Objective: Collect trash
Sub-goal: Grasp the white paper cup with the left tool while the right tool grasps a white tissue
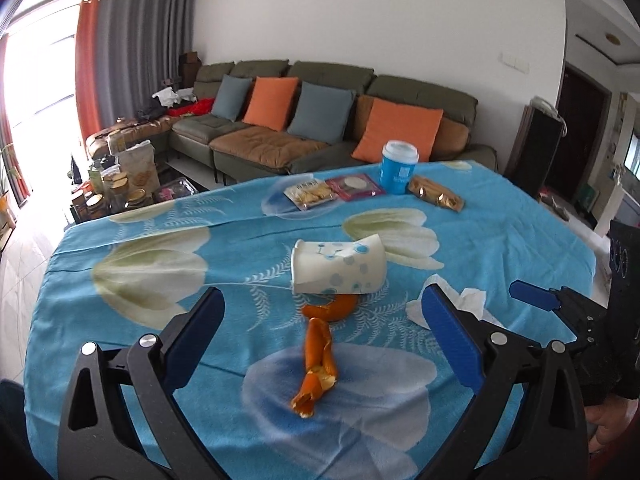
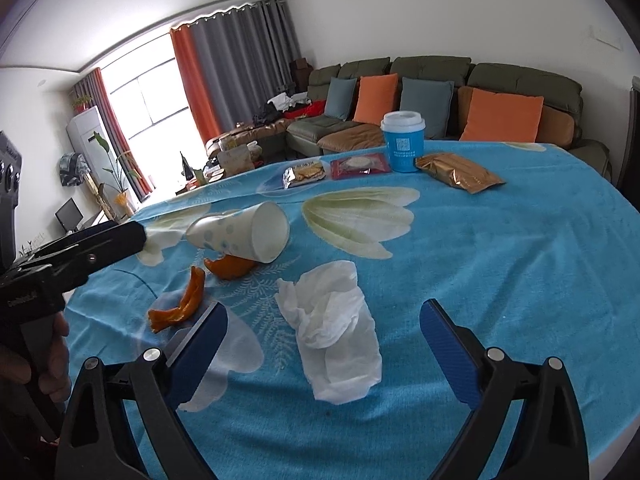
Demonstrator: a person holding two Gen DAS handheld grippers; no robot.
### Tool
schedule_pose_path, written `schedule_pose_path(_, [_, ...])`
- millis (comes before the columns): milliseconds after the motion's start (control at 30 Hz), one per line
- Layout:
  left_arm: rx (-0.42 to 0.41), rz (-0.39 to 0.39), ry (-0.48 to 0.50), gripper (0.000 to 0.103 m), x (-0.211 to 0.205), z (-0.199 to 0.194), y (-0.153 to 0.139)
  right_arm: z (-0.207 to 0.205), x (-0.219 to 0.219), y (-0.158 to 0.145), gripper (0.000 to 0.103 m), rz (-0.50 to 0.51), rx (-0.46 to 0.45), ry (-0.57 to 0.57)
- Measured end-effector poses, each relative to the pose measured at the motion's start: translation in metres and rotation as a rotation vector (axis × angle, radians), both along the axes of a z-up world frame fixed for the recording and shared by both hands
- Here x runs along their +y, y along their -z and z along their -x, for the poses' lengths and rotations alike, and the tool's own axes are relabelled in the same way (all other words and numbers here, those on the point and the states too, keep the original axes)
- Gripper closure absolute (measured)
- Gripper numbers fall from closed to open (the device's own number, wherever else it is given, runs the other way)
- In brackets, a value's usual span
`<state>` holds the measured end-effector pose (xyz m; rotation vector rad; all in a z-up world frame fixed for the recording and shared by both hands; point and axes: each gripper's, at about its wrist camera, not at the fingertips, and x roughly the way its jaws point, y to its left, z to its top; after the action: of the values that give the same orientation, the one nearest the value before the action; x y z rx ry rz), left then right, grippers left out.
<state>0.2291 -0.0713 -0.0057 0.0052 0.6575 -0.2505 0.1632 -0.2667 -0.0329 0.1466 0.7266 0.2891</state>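
On the blue flowered tablecloth (image 1: 132,320) (image 2: 520,280) lies a long twist of orange peel (image 1: 316,364) (image 2: 180,304), right between the fingers of my open left gripper (image 1: 324,316). A second curved peel (image 1: 332,306) (image 2: 230,266) rests against a tipped white paper cup with blue dots (image 1: 340,266) (image 2: 244,236). A crumpled white tissue (image 2: 336,328) (image 1: 452,300) lies just ahead of my right gripper (image 2: 324,320), which is open with nothing in it. The right gripper's fingers (image 1: 536,296) show at the right edge of the left wrist view.
At the table's far side stand a blue lidded cup (image 1: 398,168) (image 2: 402,140), a biscuit pack (image 1: 310,196) (image 2: 304,172), a red packet (image 1: 354,186) (image 2: 360,166) and a gold snack bag (image 1: 438,198) (image 2: 458,172). A sofa with cushions (image 1: 320,120) stands behind.
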Motion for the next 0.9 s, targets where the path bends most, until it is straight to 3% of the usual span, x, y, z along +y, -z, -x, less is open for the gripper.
schedule_pose_path(367, [0.136,-0.003,0.034,0.006,-0.023,-0.057,0.032,-0.023,0.008,0.018,0.03,0.028,0.076,-0.034])
schedule_pose_path(600, [0.156,-0.083,0.015,0.006,-0.042,-0.084,0.045,-0.029,0.01,0.024,0.043,0.035,0.102,-0.041])
schedule_pose_path(767, [0.175,-0.137,0.008,0.026,-0.052,-0.092,0.053,-0.028,0.01,0.026,0.059,0.038,0.106,-0.047])
schedule_pose_path(900, [0.169,-0.123,-0.005,0.026,-0.049,-0.09,0.053,-0.027,0.01,0.026,0.074,0.03,0.108,-0.059])
